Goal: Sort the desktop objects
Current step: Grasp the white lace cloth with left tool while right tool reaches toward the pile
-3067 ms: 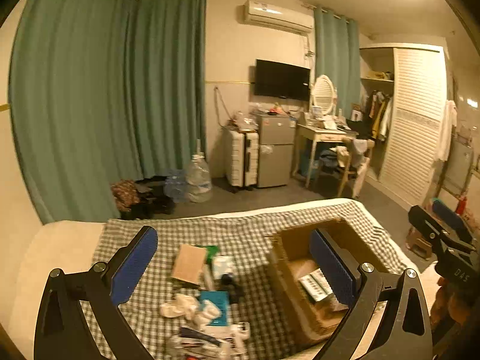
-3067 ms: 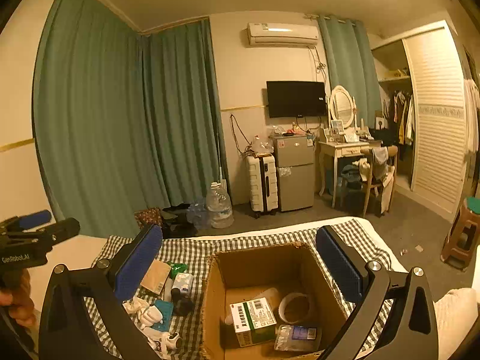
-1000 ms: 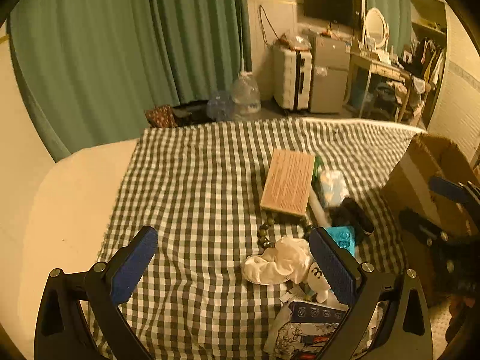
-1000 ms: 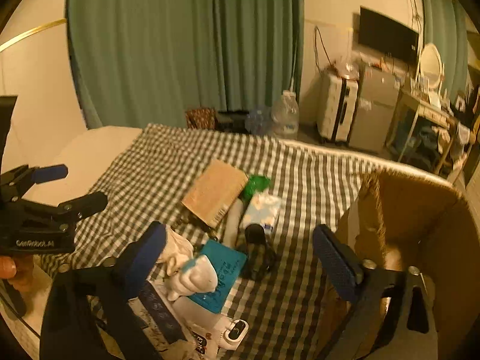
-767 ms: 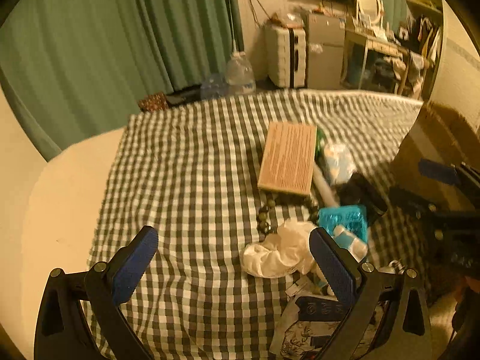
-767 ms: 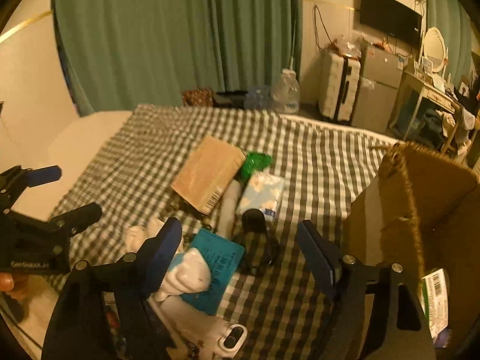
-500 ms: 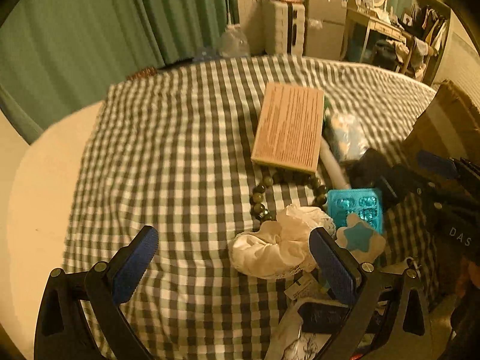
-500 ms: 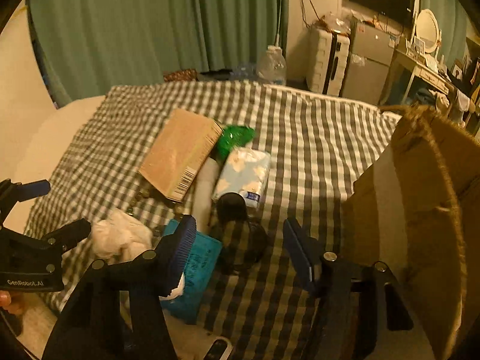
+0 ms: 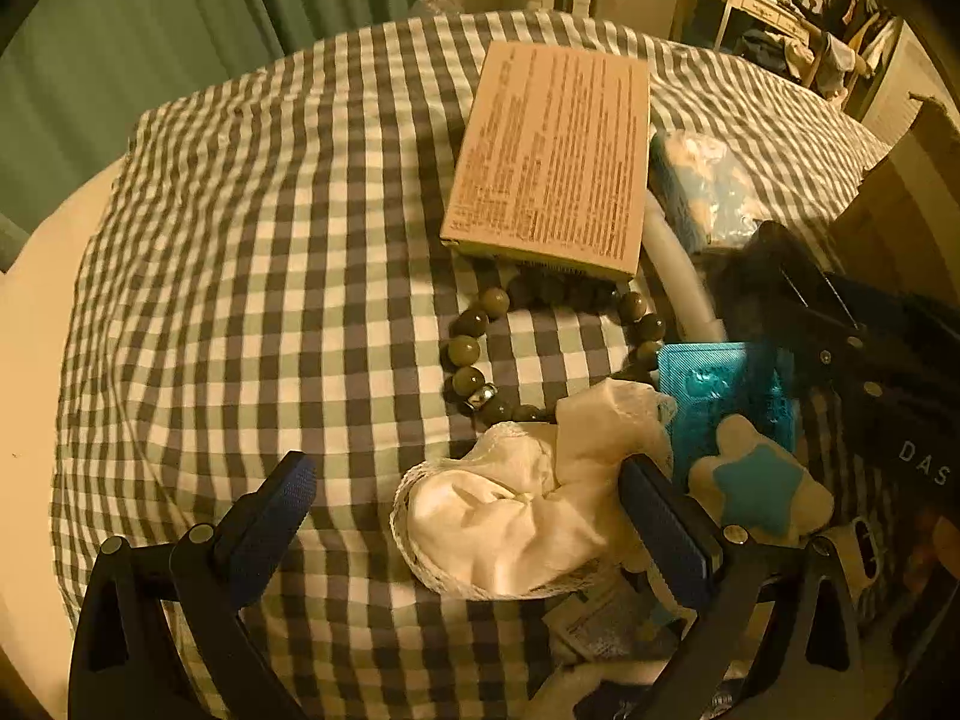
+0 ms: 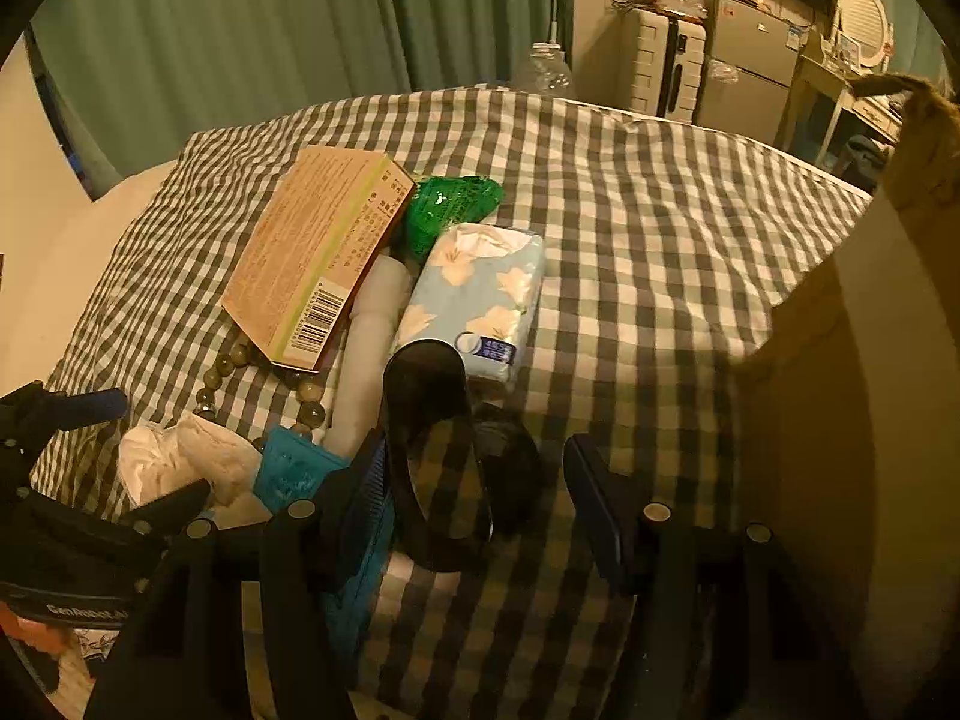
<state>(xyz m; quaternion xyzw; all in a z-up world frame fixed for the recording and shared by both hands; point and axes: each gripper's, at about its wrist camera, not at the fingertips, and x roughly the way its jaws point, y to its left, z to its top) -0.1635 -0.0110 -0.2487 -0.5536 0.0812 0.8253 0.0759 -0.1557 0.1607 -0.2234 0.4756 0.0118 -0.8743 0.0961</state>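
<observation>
Between the spread blue pads of the left tongs, nearer the right pad, lies a crumpled white lace-edged cloth on the grey-and-white checked cloth of the surface; these tongs are released and grasp nothing. Just beyond it curls a bracelet of dark green beads, partly under a flat tan printed cardboard box. Right of the cloth sit a teal blister pack and a cream star-marked plush piece. Ahead of the right tongs, also released, a black glossy curved object lies between the pads, by the left one. Farther on come a blue floral tissue pack, a white tube and a green crinkled packet. Right of these tongs rises a brown cardboard carton wall.
</observation>
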